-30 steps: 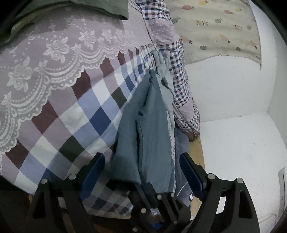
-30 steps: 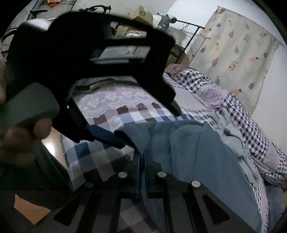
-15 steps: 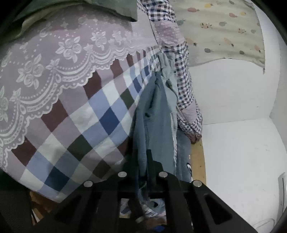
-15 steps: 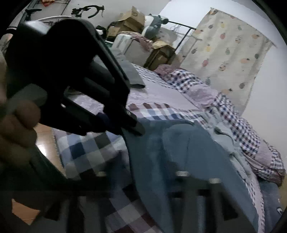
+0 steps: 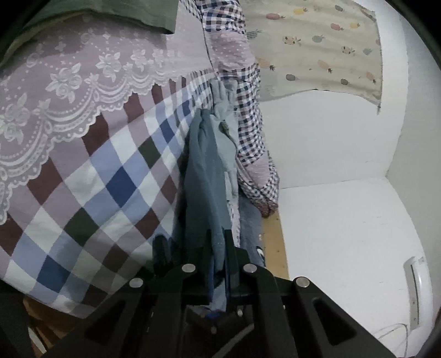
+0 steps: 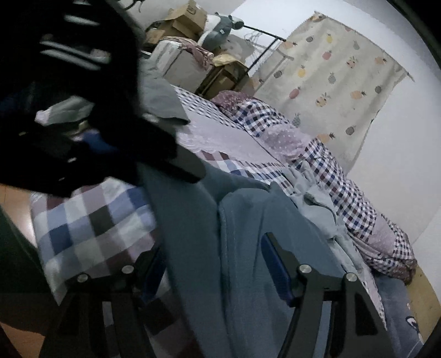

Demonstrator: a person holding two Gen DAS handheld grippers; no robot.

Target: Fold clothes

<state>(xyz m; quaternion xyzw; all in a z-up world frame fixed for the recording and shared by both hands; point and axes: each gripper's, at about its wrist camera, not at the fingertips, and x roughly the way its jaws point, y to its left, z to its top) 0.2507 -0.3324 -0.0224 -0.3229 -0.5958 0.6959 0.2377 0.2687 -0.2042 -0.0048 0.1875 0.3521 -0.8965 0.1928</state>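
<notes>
A teal-blue garment (image 5: 206, 176) lies in a bunched strip on the checked bed cover (image 5: 110, 179), near the bed's edge. My left gripper (image 5: 219, 245) is shut on its near end, with cloth pinched between the fingers. In the right wrist view the same garment (image 6: 242, 220) spreads wide over the bed. My right gripper (image 6: 215, 258) stands open low over it, one finger on each side of a fold. The left gripper (image 6: 82, 115) shows there as a dark blurred shape at the upper left. A paler blue-grey garment (image 6: 317, 198) lies crumpled beyond the teal one.
A rolled gingham quilt (image 5: 248, 110) runs along the far side of the bed. A fruit-print curtain (image 6: 330, 82) hangs on the white wall. Cardboard boxes (image 6: 187, 22) and a rack stand behind the bed. A wooden floor strip (image 5: 273, 239) shows beside the bed.
The left gripper went from open around the garment to shut on it. The right gripper went from shut to open, and the left gripper moved up and left in its view.
</notes>
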